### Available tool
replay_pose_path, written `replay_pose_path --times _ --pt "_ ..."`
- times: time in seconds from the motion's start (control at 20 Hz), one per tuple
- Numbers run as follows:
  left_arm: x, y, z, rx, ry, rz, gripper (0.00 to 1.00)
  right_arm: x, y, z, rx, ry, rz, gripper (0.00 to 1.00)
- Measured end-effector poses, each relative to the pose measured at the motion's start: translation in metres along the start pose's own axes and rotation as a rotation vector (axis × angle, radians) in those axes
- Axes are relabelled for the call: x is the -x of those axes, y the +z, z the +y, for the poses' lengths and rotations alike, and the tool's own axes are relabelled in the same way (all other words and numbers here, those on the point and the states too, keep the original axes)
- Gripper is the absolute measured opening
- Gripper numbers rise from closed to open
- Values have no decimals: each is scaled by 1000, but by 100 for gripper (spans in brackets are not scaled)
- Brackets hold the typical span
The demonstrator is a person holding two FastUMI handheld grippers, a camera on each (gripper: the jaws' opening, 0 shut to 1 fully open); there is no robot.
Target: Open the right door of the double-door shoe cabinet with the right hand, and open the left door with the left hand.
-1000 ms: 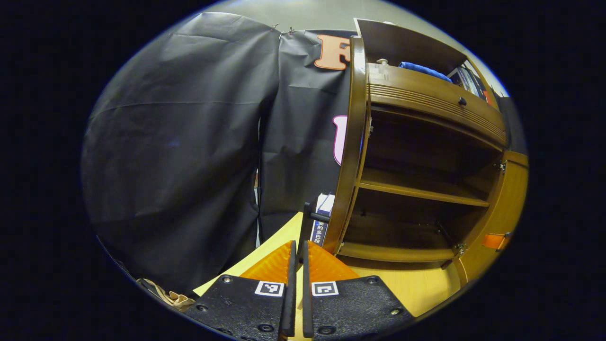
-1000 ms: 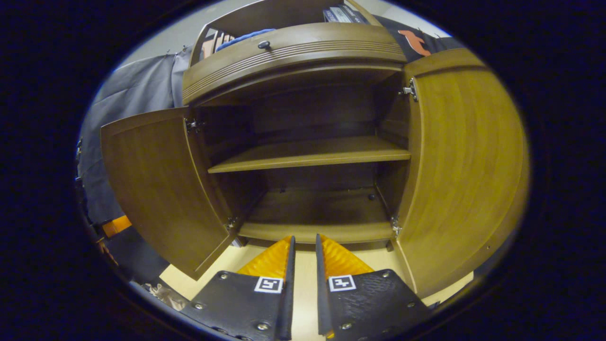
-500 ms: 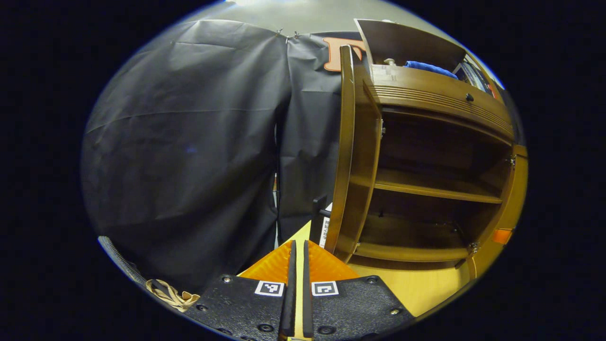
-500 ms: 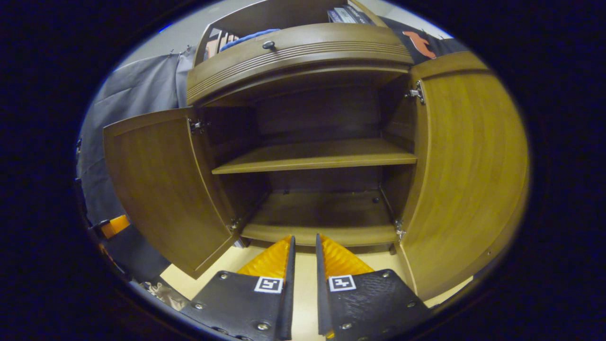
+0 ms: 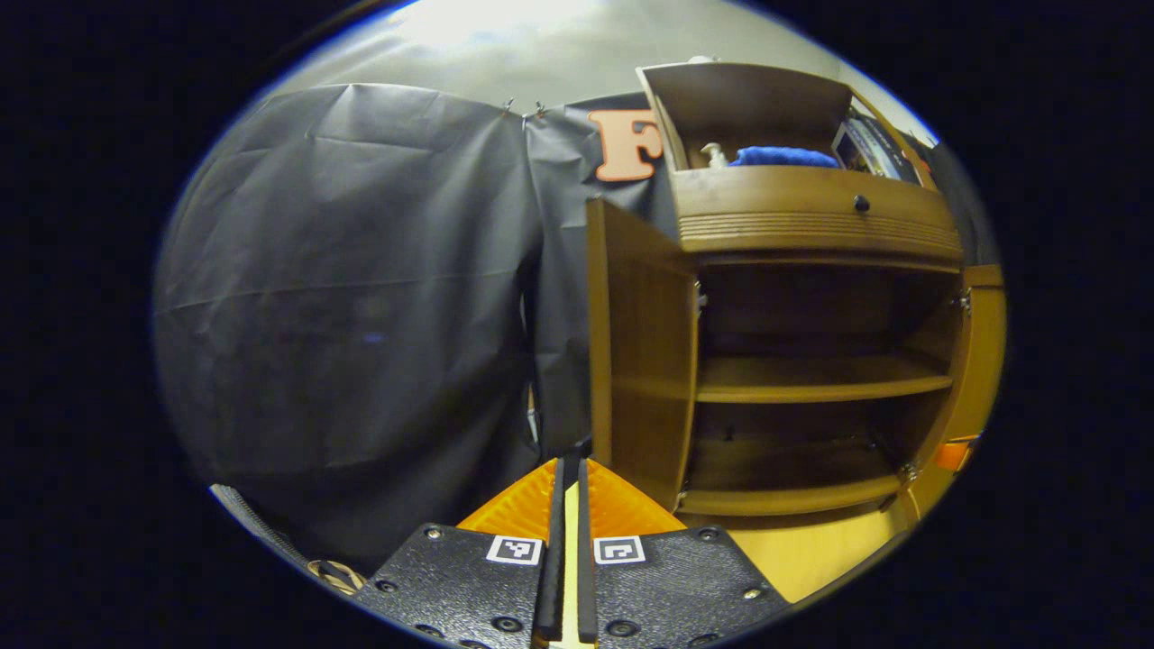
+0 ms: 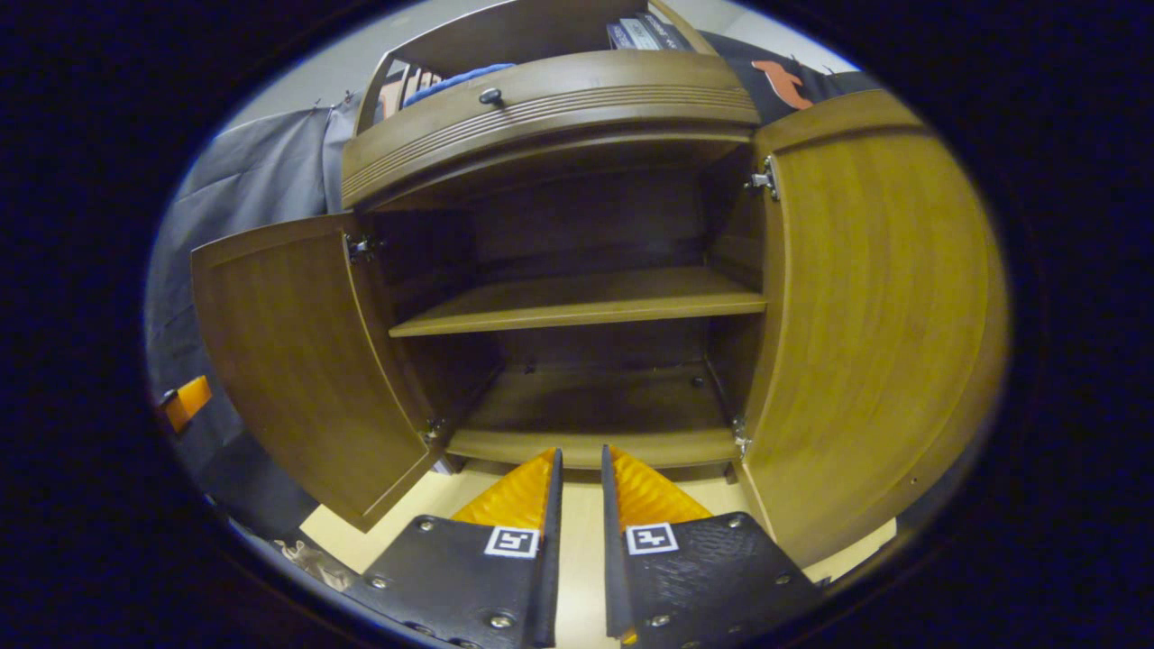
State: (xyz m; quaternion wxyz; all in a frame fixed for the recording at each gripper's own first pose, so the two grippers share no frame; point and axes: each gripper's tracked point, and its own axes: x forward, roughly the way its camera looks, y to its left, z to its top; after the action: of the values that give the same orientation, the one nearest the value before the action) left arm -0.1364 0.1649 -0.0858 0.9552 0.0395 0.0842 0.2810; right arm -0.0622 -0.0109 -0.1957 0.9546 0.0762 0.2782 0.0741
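Left gripper view now faces the brown wooden left door (image 5: pixel 636 379) from farther back; left gripper (image 5: pixel 568 541) nearly together, empty. Right gripper (image 6: pixel 577 532) slightly apart before the open brown wooden right door (image 6: pixel 865 333). Both doors open, task likely complete.

The brown wooden shoe cabinet (image 6: pixel 577 90) fills the middle of the right gripper view, both doors swung wide. Its left door (image 6: pixel 297 361) stands open at the left of the frame, its right door (image 6: pixel 874 315) at the right. Between them 1 bare shelf (image 6: pixel 577 302) crosses the dark interior above the bottom board (image 6: pixel 586 406). In the left gripper view the cabinet sits at the right of the frame.
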Motion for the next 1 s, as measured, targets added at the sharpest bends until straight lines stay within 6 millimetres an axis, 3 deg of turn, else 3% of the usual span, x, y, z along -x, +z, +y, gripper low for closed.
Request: replay_pose_path --times 0.15,0.2,0.3,0.6,0.65,0.7,0.75,0.8,0.85,0.95,1.0 --pt "2 26 -40 5 -115 -68 10 14 24 -4 11 -32 -71 21" --pt "4 33 -57 4 -160 -90 5 20 35 -6 21 -45 -100 21" --pt "6 44 -85 -5 -248 -127 7 32 60 -9 39 -68 -163 21" --pt "21 80 -162 21 -479 -189 7 70 124 1 82 -87 -322 21" --pt "24 84 -175 28 -512 -199 0 76 129 3 77 -86 -338 21" --pt "27 87 -186 33 -545 -202 0 80 133 5 71 -86 -352 21" --pt "31 89 -195 39 -573 -208 6 85 137 6 71 -92 -364 21" --pt "35 91 -204 42 -598 -212 0 87 139 5 72 -102 -371 17" --pt "39 94 -210 46 -617 -218 6 88 138 3 75 -111 -374 21" --pt "45 97 -221 53 -652 -228 7 90 136 0 76 -125 -374 17" --pt "48 97 -224 53 -664 -230 7 91 136 -1 74 -129 -373 21"
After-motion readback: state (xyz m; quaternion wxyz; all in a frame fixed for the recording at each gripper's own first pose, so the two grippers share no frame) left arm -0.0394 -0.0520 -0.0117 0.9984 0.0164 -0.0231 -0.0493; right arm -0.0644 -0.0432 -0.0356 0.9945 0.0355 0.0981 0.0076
